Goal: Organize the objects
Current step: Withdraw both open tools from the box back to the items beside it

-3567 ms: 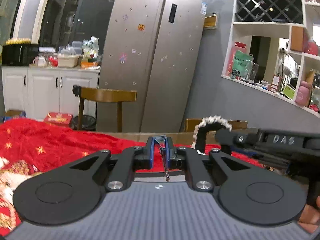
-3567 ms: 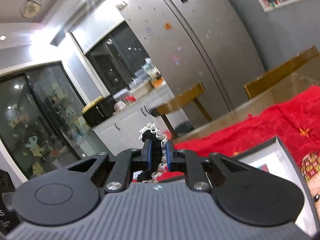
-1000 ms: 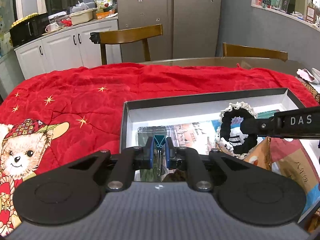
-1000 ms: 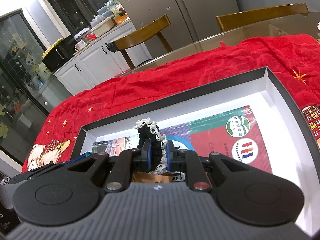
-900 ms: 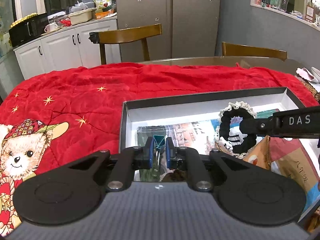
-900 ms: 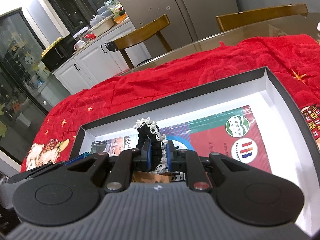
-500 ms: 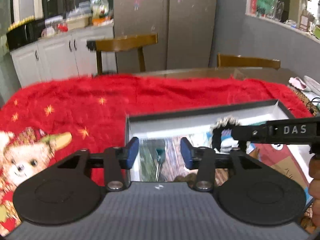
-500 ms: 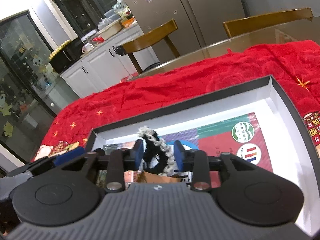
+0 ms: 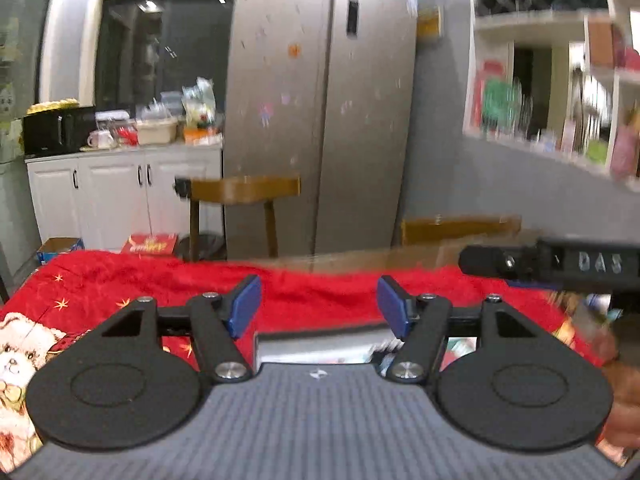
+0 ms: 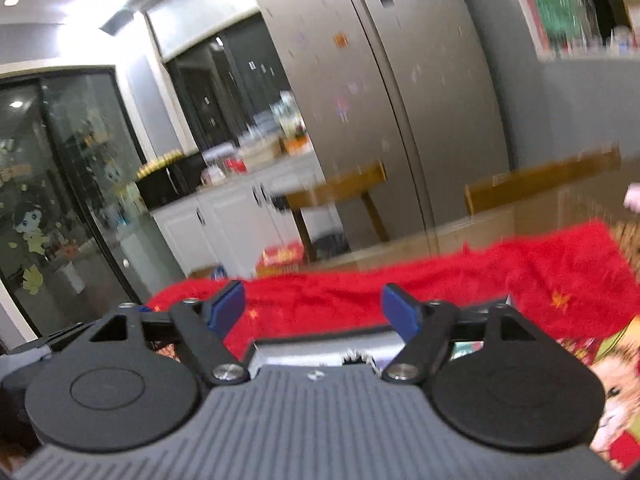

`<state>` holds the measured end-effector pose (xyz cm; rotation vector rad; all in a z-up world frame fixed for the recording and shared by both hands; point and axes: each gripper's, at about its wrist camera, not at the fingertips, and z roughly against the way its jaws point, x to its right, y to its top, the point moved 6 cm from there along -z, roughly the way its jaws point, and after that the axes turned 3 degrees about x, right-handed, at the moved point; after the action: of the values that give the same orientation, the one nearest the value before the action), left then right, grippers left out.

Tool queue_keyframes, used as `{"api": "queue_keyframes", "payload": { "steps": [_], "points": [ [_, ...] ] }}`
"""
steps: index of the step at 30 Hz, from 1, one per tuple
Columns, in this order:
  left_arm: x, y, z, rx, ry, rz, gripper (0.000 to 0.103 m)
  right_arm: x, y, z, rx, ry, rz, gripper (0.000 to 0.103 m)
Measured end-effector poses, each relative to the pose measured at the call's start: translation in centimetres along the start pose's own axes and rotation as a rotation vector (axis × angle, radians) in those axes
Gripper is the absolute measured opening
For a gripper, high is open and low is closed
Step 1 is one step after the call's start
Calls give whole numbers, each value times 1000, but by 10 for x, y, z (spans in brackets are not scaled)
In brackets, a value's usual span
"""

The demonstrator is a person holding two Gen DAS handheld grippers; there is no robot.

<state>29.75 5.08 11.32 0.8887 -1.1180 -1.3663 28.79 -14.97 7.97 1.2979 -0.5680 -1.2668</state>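
My left gripper hangs above the red cloth with its jaws opening and nothing between the blue pads. Only the far rim of the dark box shows under it. My right gripper is also raised, its jaws opening and empty. Just below it a bit of the lace-edged black hair tie peeks over my gripper body, lying in the box. The binder clip is hidden. In the left wrist view the right gripper's black side crosses at the right.
A red cloth with a teddy bear print covers the table. Two wooden chairs stand at the far side, before a steel fridge. White cabinets are at left, wall shelves at right.
Both grippers opened and let go: the left dropped the binder clip, the right the hair tie, into the box. Both then rose and tipped up, so the box sank nearly out of view.
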Motion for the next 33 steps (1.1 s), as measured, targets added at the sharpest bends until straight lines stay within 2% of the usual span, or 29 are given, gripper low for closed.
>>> {"api": "queue_keyframes", "payload": {
  "steps": [4, 8, 13, 19, 22, 31, 33],
  "points": [
    [4, 10, 37, 32, 1, 44, 69, -8, 5, 42, 57, 11, 17, 88],
    [4, 13, 77, 42, 27, 52, 69, -2, 4, 79, 127, 29, -26, 103],
    [6, 8, 142, 135, 64, 44, 70, -3, -6, 102, 185, 12, 9, 103],
    [15, -11, 194, 166, 109, -5, 73, -16, -30, 112, 182, 10, 86, 103],
    [19, -23, 198, 159, 125, -13, 73, -18, -38, 116, 185, 1, 113, 103],
    [37, -71, 175, 120, 3, -86, 73, 7, -59, 98, 110, 29, 38, 103],
    [37, -87, 167, 111, 8, -97, 73, 15, -68, 90, 94, 27, 38, 103]
  ]
}}
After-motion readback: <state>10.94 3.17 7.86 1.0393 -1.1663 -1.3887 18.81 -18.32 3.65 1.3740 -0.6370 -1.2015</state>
